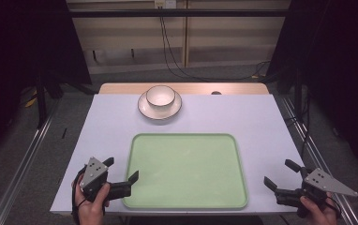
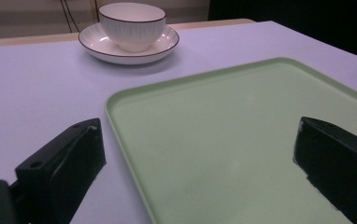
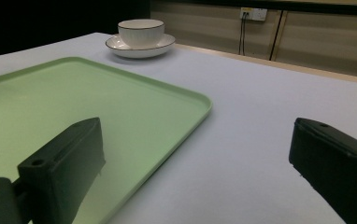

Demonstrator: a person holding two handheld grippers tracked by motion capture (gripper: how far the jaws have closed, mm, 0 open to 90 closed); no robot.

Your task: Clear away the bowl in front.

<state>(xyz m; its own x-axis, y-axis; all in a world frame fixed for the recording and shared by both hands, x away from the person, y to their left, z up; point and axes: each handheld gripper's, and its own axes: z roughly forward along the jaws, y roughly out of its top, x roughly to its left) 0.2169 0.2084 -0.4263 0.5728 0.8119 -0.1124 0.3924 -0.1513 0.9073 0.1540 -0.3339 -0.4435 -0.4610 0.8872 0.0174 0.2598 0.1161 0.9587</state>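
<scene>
At the table's near edge, left gripper [image 1: 122, 174] and right gripper [image 1: 279, 174] gape wide, empty, flanking the green tray [image 1: 186, 140].

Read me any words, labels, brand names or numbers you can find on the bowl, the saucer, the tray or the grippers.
None: no readable text on any of them.
bowl: plain white, dark rim line, no print.
saucer: plain white, no mark.
green tray: blank.
left hand-held gripper and right hand-held gripper: grey plates and black jaws carry no legible label.
</scene>
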